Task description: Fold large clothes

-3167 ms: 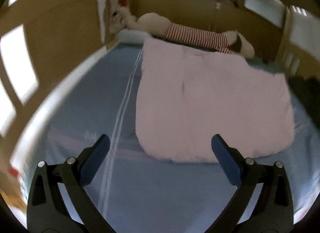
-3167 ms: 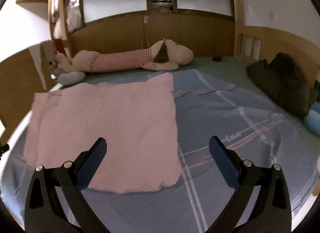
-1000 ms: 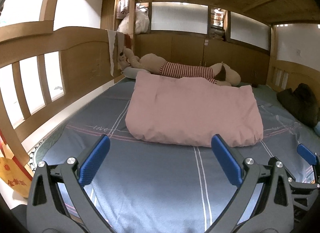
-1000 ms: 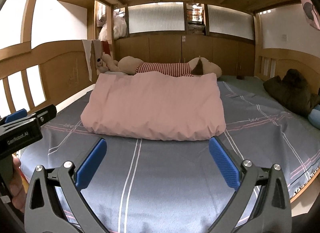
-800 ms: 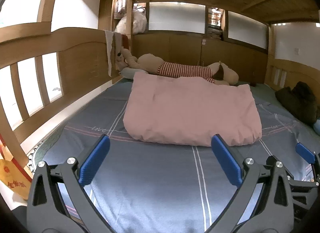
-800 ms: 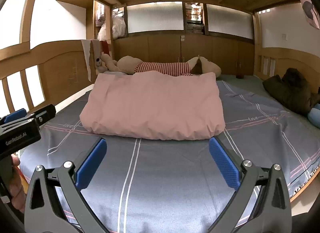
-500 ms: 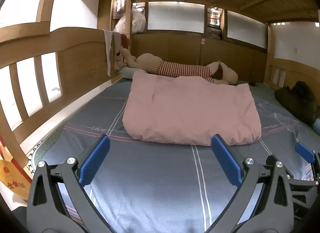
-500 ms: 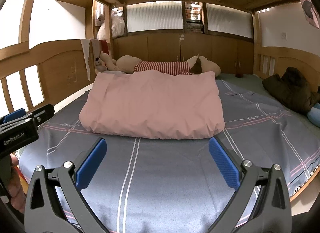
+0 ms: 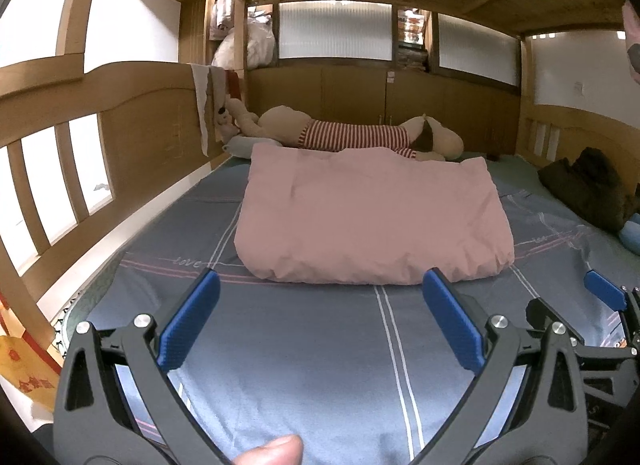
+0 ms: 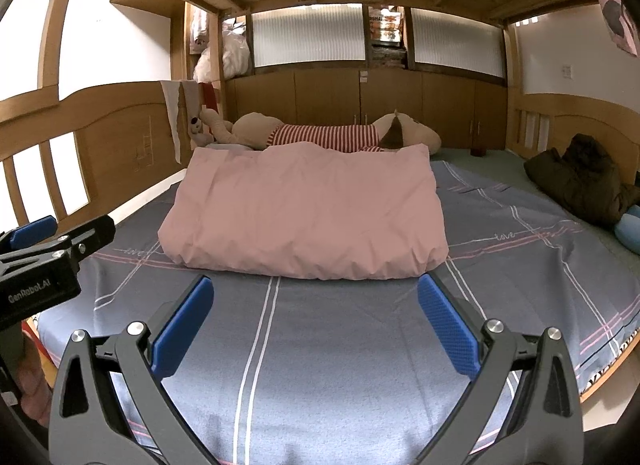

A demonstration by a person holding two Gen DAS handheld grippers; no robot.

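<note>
A wide bed (image 9: 320, 345) with a grey-blue striped sheet fills both views, framed by a wooden rail (image 9: 120, 113) on the left and wooden cabinets at the far end. In the middle of the bed lies the pink cloth (image 9: 372, 217), folded into a puffy rectangle, its near edge rounded and lightly wrinkled. Behind it, along the head of the bed, a long stuffed dog (image 10: 332, 135) in a red-striped shirt lies on its side. A dark jacket (image 10: 580, 177) is heaped at the right edge of the bed, well apart from the cloth. The left gripper (image 9: 318, 321) hovers above the near end of the sheet with its blue-padded jaws spread wide, holding nothing. The right gripper (image 10: 314, 325) hovers beside it, equally wide apart and empty. A fingertip (image 9: 272, 455) shows at the bottom of the left view.
</note>
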